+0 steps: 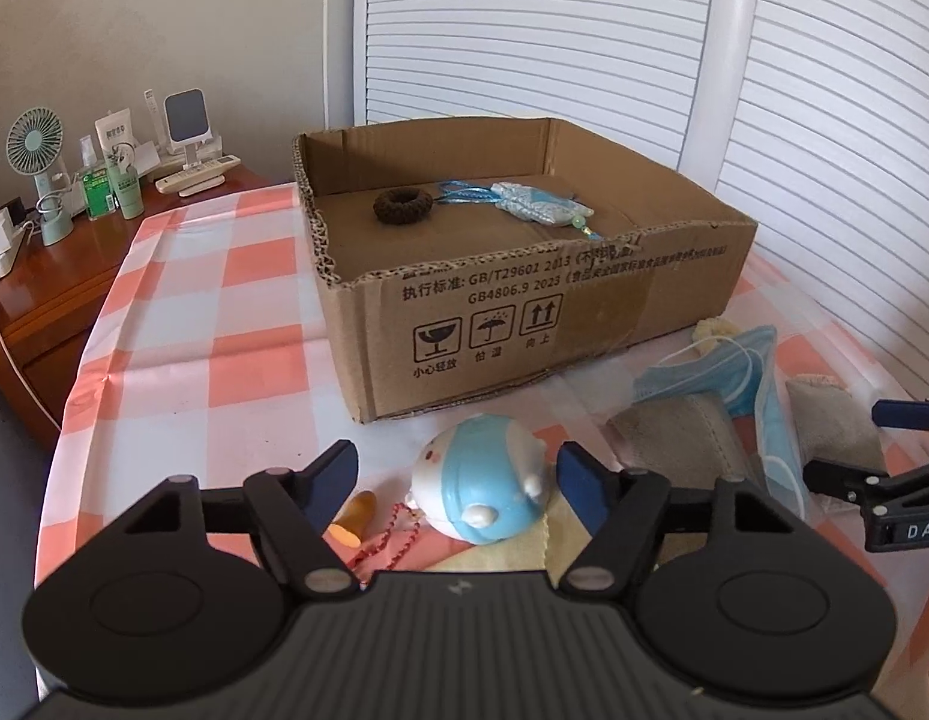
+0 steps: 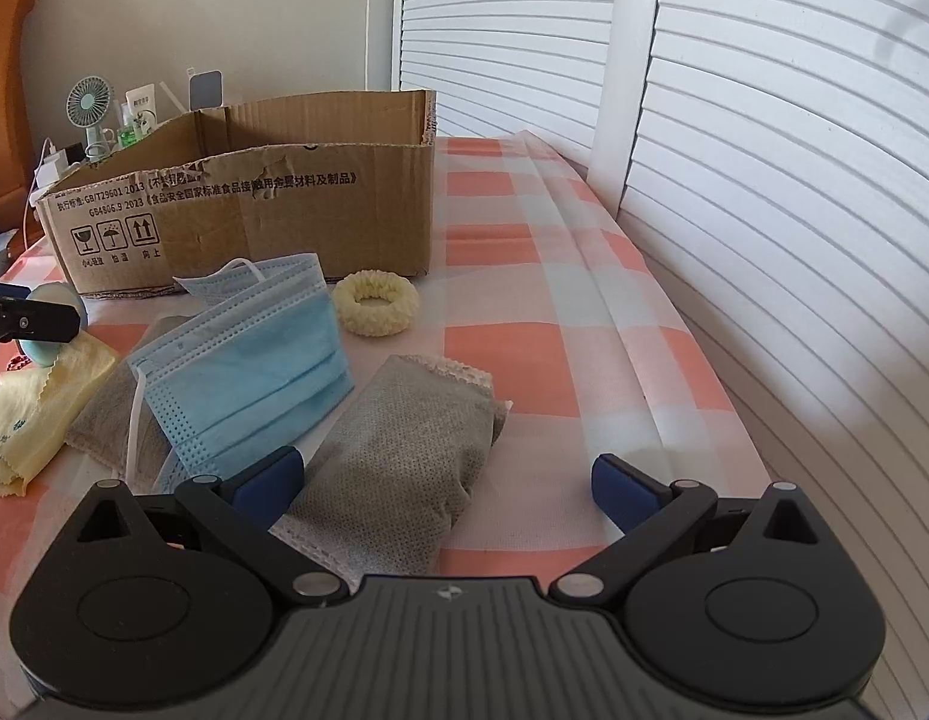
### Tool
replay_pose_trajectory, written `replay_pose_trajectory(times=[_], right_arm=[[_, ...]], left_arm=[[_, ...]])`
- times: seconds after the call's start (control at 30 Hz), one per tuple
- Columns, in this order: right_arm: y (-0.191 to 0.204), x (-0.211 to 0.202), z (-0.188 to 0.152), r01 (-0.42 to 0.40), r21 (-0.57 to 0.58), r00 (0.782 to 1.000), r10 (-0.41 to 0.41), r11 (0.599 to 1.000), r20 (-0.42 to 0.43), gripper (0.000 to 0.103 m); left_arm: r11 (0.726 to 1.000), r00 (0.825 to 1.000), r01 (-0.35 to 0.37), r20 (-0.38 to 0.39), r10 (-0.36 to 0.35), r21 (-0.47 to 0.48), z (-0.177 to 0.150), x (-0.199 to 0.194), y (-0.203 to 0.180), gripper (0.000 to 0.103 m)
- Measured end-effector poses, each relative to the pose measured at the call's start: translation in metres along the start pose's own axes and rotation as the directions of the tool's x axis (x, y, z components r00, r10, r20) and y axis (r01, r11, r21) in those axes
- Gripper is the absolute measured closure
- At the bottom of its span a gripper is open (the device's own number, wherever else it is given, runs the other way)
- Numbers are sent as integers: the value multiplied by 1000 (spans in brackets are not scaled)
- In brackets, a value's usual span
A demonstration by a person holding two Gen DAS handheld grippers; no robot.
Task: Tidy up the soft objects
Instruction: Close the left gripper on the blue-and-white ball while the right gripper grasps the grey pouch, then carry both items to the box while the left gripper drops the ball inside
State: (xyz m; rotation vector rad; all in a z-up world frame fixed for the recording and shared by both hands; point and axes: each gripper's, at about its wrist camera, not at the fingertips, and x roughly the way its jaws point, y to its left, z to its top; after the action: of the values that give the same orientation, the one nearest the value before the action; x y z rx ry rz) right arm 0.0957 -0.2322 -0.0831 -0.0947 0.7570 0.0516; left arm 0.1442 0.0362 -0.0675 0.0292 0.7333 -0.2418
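A cardboard box (image 1: 560, 312) stands on the checked cloth and holds a brown scrunchie (image 1: 402, 204) and a light blue pouch (image 1: 539, 204). My left gripper (image 1: 458, 480) is open around a white and blue round toy (image 1: 482, 483), apart from its sides. My right gripper (image 2: 446, 483) is open over a grey sachet (image 2: 398, 462). A blue face mask (image 2: 248, 360), a cream scrunchie (image 2: 375, 303), a second grey sachet (image 2: 104, 414) and a yellow cloth (image 2: 32, 414) lie nearby. The box also shows in the right wrist view (image 2: 254, 210).
An orange piece (image 1: 353, 519) and a red bead string (image 1: 392, 534) lie by the toy. A wooden side table (image 1: 62, 264) with a fan (image 1: 35, 174) and bottles stands left. White louvred doors (image 2: 764, 180) run along the right and back.
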Motion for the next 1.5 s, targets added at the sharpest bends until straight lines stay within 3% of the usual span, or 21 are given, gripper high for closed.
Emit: replay_pose_trajectory(times=[0.27,0.63,0.7,1.07,1.27,1.5], right_arm=[[1,0,0,-5,-8,1000,5,1000,4,0],[13,-3,1,-29,-65,1000,28,997,-5,1],[19,-4,2,-35,-83,999,35,996,4,5],[20,-14,4,-30,-105,999,31,994,11,54],[15,-21,8,-46,-78,999,47,996,10,66],[10,-36,14,-52,-108,998,56,993,32,67]], left_arm=[[999,998,40,-39,-40,-18,-5,13,-3,51],[997,998,54,-36,-56,-51,-5,10,1,53],[997,998,56,-39,-58,-46,-5,10,1,53],[997,996,72,-49,-73,-13,-1,7,0,54],[996,995,85,-54,-85,4,4,-1,2,54],[992,992,112,-62,-109,53,14,-19,1,54]])
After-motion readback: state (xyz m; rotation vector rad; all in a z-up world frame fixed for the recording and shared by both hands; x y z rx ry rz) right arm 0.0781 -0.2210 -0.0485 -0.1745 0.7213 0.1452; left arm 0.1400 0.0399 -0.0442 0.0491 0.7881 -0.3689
